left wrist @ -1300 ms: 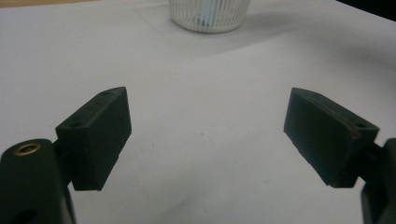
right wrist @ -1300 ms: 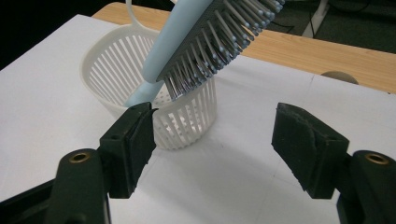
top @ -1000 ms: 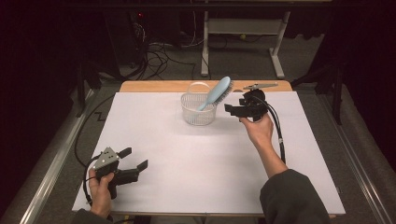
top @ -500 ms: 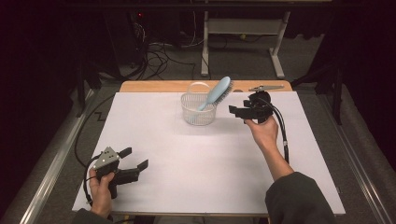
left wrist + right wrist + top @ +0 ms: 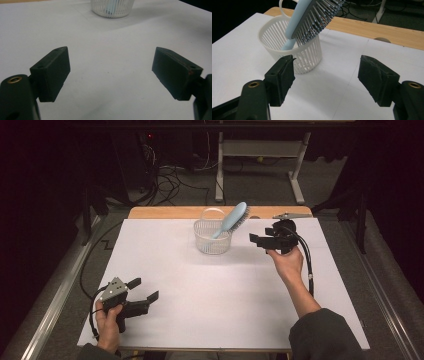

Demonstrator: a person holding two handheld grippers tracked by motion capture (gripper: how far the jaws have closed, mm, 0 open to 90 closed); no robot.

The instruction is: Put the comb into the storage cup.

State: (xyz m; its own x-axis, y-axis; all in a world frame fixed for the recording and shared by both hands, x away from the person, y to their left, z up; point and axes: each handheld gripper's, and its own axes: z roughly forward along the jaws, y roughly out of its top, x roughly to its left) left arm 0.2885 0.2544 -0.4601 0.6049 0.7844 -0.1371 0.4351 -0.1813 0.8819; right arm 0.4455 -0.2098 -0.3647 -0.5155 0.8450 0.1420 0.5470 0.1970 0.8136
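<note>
Blue brush [image 5: 231,219] standing in white basket [image 5: 212,240], right gripper [image 5: 256,240] hovering just beside it with nothing held.

Right gripper [image 5: 325,75] is facing the basket [image 5: 292,50] with jaws standing well apart, nothing between them; the basket is sitting just ahead and toward its left jaw. Brush [image 5: 312,17] is leaning handle-down inside, its bristled head sticking out above the rim, tilted toward this gripper. Likely step: approaching for a grasp. Next move probably calls for rising to the head or upper handle and closing there, minding the light basket tipping. Left gripper [image 5: 145,292] is resting wide open and empty, the basket [image 5: 111,7] far ahead of it.
</note>
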